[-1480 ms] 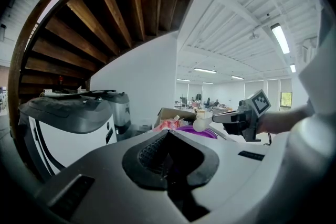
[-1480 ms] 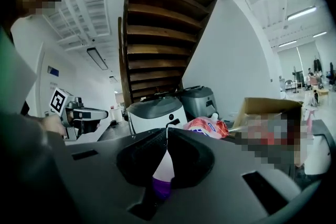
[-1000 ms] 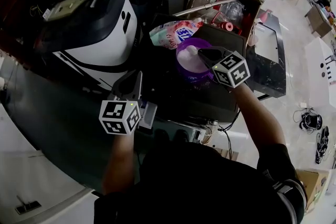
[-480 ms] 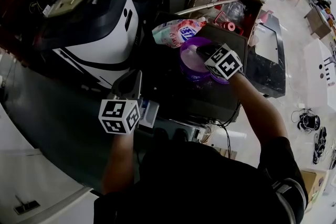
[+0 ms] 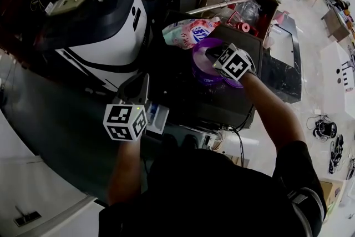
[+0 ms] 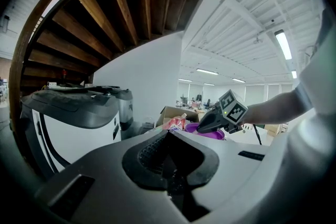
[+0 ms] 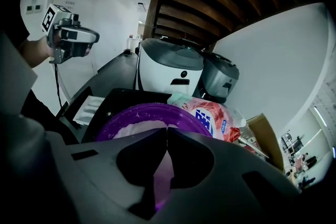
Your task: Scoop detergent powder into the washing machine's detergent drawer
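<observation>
A purple bowl [image 5: 204,70] of white detergent powder [image 7: 137,126] stands on the dark washing machine top [image 5: 188,100]. My right gripper [image 5: 207,53] reaches over the bowl, its jaws shut on the handle of a purple scoop [image 7: 157,178]. A pink and blue detergent bag [image 5: 189,30] lies just behind the bowl. The white detergent drawer [image 5: 157,118] is pulled out at the machine's front left. My left gripper [image 5: 140,81] hovers beside the drawer, shut with nothing seen in it. The right gripper view shows the left gripper [image 7: 84,36] held above the drawer [image 7: 89,106].
A large white and black appliance [image 5: 105,25] stands left of the machine, a grey one [image 7: 220,78] behind it. An open cardboard box [image 5: 238,0] of clutter sits behind the bag. A dark panel [image 5: 285,58] lies to the right on the floor.
My right gripper has moved leftward and farther in over the purple bowl. The left gripper has stayed beside the drawer.
</observation>
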Demonstrator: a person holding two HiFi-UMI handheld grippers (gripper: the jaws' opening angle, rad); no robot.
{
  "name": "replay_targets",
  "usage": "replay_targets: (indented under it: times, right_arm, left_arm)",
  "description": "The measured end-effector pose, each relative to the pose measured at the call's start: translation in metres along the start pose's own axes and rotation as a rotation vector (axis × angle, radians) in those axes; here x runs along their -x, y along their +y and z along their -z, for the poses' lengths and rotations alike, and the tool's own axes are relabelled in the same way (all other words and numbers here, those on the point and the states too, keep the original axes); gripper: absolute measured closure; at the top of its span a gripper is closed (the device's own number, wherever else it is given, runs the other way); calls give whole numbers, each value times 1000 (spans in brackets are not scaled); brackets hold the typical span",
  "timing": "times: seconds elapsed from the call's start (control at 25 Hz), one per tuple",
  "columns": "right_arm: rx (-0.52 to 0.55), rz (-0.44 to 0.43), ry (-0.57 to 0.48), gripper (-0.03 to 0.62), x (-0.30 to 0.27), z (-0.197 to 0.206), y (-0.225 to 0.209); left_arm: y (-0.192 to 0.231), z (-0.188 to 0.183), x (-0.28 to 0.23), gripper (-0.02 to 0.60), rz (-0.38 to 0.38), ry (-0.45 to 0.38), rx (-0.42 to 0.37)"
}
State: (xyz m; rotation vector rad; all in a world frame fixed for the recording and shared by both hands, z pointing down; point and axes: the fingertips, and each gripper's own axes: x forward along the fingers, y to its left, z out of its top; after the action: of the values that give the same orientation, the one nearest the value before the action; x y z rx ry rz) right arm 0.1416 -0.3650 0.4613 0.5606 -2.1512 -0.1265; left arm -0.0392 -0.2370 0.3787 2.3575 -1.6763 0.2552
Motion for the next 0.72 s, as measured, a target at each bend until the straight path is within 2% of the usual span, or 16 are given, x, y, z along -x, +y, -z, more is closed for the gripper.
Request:
replay_targets:
  times: [0.44,0.72]
  right_arm:
    - [48,-103,12,576,-4,-6,19]
    - [18,-158,14,576,0,-5,27]
  left_arm:
    - [5,-1,1,574,-6,-5,6]
    - [3,-2,-1,574,1,-8,3]
